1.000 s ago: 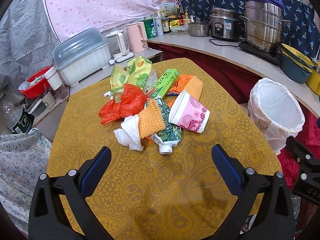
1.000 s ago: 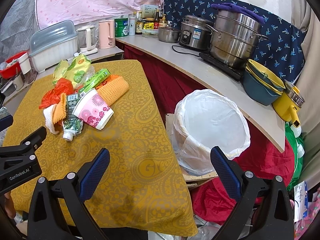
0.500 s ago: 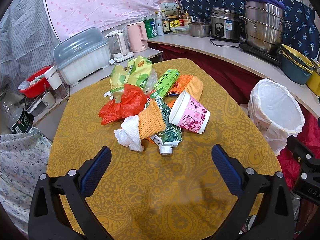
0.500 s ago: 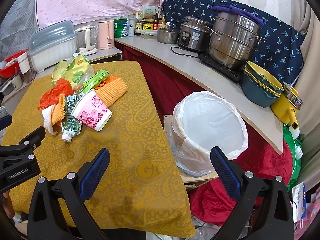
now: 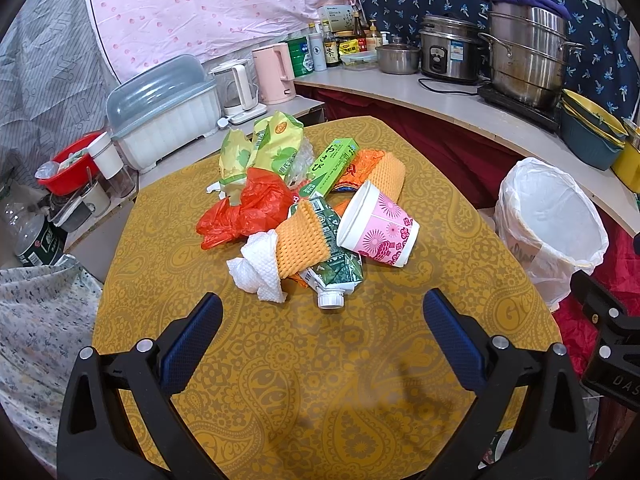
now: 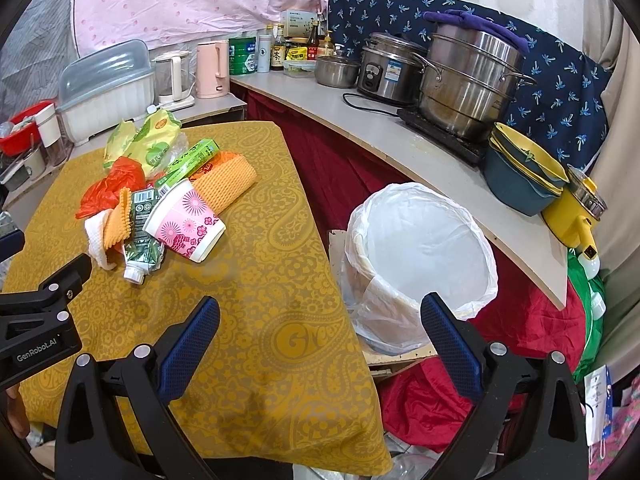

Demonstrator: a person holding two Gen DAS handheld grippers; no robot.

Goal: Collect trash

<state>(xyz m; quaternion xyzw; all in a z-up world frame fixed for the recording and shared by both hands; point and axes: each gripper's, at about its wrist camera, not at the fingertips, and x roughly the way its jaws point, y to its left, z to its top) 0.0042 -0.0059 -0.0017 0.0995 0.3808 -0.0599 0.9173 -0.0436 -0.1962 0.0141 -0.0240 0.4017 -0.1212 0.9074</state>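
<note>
The worktop (image 5: 280, 380), draped in a yellow paisley cloth, carries one heap of trash near its middle, and a bin lined with a white bag (image 6: 424, 256) stands on the floor just off the worktop's right edge. In the heap, yellow-green snack bags (image 5: 272, 148) lie at the far side, a crumpled red plastic bag (image 5: 248, 212) at the left, a pink flowered paper cup (image 5: 380, 228) on its side at the right, and a green carton with a white cap (image 5: 332, 276) and a white tissue (image 5: 256, 268) at the near side. The left tool (image 5: 320, 332) hangs over the worktop's near part with its jaws spread wide and holding nothing, while the right tool (image 6: 320, 336) hangs over the worktop's right edge beside the bin, likewise spread and bare.
</note>
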